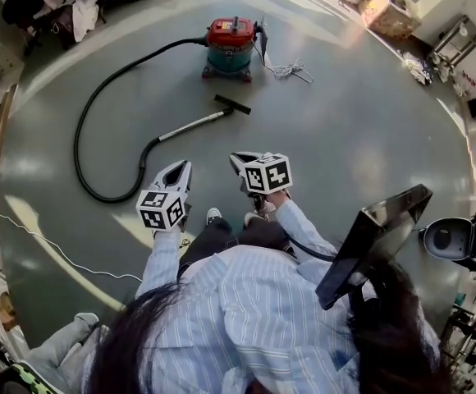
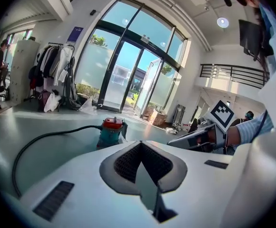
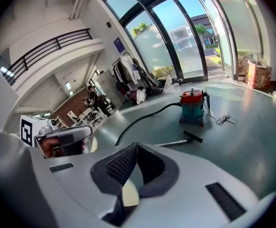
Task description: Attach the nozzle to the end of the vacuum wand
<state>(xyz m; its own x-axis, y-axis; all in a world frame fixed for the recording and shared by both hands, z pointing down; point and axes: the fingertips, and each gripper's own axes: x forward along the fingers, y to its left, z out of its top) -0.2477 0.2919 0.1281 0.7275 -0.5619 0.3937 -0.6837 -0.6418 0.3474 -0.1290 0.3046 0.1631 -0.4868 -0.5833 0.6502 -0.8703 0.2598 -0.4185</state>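
Head view looks down on a person standing on a grey floor (image 1: 361,146), with the red-and-teal vacuum canister (image 1: 230,46) well ahead of them. The left gripper (image 1: 184,165) and right gripper (image 1: 237,158) are held side by side in the air, far short of the canister. Each gripper view shows its fingers clenched tight with nothing between them.

The metal wand (image 1: 193,125) lies on the floor on the near side of the canister, and its black hose (image 1: 86,117) loops away to the canister's left. The black nozzle (image 1: 232,103) lies at the wand's far end, close in front of the canister. It touches the wand there, but from here I cannot tell whether it is seated or only lying against it.

Likely risks:
- The fingers must release before they can take anything.
- The thin, round wand may roll or slip in a grasp.
- The stiff hose could tug the wand off line during mating.
- The white cord (image 1: 289,71) bundled to the canister's right could snag a foot.

No brand shows on the canister. The gripper cubes (image 1: 267,173) carry only black-and-white square markers. A purple sign (image 2: 75,33) beside the glass doors is too small to read.
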